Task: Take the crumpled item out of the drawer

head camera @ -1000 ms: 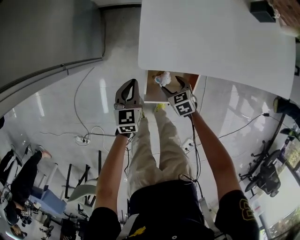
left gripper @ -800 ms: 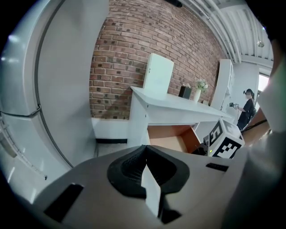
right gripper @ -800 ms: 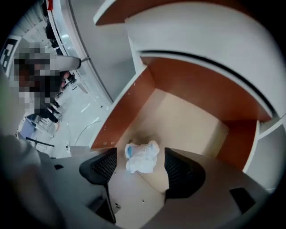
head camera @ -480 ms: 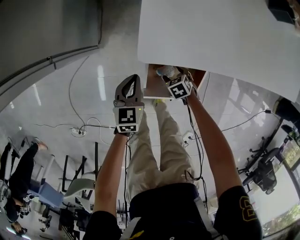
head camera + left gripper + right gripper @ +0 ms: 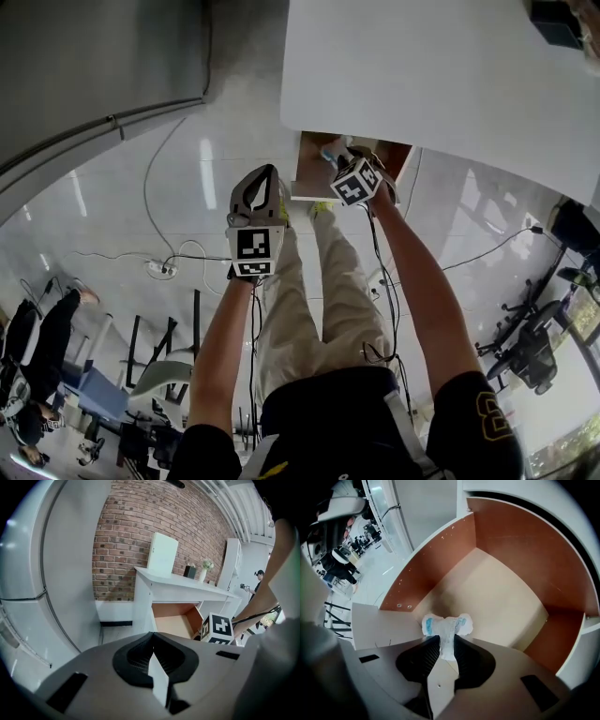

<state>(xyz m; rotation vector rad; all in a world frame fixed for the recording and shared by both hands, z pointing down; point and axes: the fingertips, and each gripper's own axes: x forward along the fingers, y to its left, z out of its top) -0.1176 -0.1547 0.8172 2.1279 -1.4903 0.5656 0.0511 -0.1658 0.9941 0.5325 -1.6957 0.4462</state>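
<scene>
Right tool closing on a crumpled wrapper inside an open drawer under a white table.

The crumpled wrapper [image 5: 449, 624], white with blue print, sits between the jaws of the right tool [image 5: 445, 641], which are closing and already pinch its narrow middle. Its long axis runs along the jaws, and its wider crumpled end sticks out past the tips toward the back of the drawer [image 5: 440, 559]. It is low over the pale drawer floor near the front; whether it touches the floor cannot be told. The drawer hangs open beneath the table [image 5: 422, 75]. The left tool [image 5: 152, 637], jaws together and empty, hangs outside the drawer to its left, so the right hand is the nearer one. Pulling back and up should clear the drawer's front edge.
</scene>
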